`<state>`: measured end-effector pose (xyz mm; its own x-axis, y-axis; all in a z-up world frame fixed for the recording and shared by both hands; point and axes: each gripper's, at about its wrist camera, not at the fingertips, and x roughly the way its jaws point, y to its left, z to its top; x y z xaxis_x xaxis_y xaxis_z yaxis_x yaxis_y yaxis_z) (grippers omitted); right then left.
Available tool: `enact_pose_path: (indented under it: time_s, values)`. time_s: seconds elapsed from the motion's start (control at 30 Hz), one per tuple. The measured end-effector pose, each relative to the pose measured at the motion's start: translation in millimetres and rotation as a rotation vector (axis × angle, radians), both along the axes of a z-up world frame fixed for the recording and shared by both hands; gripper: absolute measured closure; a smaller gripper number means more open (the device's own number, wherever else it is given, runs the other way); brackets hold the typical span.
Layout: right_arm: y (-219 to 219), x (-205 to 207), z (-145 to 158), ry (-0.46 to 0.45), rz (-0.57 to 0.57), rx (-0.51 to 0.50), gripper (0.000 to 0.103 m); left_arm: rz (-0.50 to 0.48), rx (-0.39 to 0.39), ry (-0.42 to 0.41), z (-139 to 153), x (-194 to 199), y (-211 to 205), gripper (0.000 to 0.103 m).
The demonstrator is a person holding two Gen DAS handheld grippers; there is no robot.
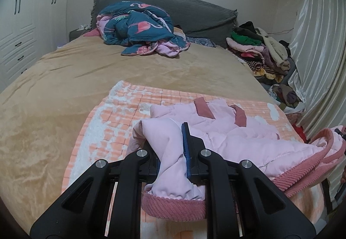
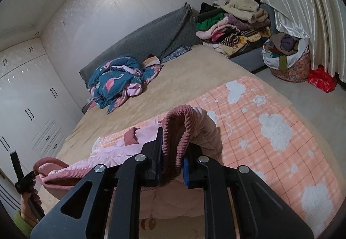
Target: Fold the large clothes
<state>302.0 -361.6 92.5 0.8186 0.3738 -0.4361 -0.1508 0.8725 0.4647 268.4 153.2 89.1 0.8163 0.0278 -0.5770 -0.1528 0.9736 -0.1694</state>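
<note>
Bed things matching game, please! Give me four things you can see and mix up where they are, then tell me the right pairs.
Things:
1. pink jacket
2. flamingo quilt
3. pile of clothes
4. red bag

Places:
A. on the floor by the curtain
B. bunched up near the grey headboard
C. clamped in both grippers, over the orange checked blanket
D. stacked beside the head end of the bed

Right pairs: 1-C, 2-B, 3-D, 4-A.

The left gripper and the right gripper each pinch part of the jacket.
</note>
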Motion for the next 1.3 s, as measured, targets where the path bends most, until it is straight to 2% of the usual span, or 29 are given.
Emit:
enact_pose_path:
  time_s: [0.1, 0.2, 0.27, 0.33, 0.4, 0.47, 0.6, 0.67, 0.87, 1.03, 1.17, 1.3]
  values:
    - [-4, 10, -4, 0.027, 0.005, 0.04, 0.089, 0.009, 0.01, 0.007, -2, 8, 0, 0.095]
    - [-8, 19, -7, 0.057, 0.04, 0.108, 0.075, 0.01, 0.015, 0.017, -6, 16, 0, 0.095]
    - [-12, 20, -6, 0.056, 0.062, 0.168, 0.043, 0.004, 0.012, 0.021, -7, 19, 0, 0.095]
    - [-12, 13, 1, 0.017, 0.058, 0.181, 0.031, -0.001, 0.004, 0.021, -7, 20, 1, 0.095]
    - [-10, 6, 5, -0.017, 0.047, 0.133, 0.029, -0.005, 0.0, 0.022, -7, 21, 1, 0.095]
    - [-10, -3, 4, -0.04, 0.018, 0.081, 0.021, -0.003, -0.005, 0.027, -9, 23, 2, 0.095]
    - [-14, -20, -15, -0.063, -0.007, 0.061, 0.014, -0.004, -0.012, 0.031, -10, 24, 3, 0.095]
    - [-18, -34, -28, -0.084, -0.023, 0.056, 0.006, -0.008, -0.02, 0.035, -12, 24, 3, 0.095]
    - [-26, -69, -63, -0.134, 0.008, 0.049, 0.004, -0.03, -0.046, 0.04, -13, 23, 1, 0.094]
    - [-34, -88, -91, -0.109, 0.064, 0.09, 0.004, -0.04, -0.035, 0.041, -15, 19, -5, 0.094]
    - [-40, -111, -101, -0.114, 0.109, 0.128, 0.004, -0.045, -0.037, 0.033, -15, 12, -5, 0.094]
    - [-39, -132, -108, -0.111, 0.167, 0.084, 0.004, -0.05, -0.042, 0.029, -18, 2, -2, 0.094]
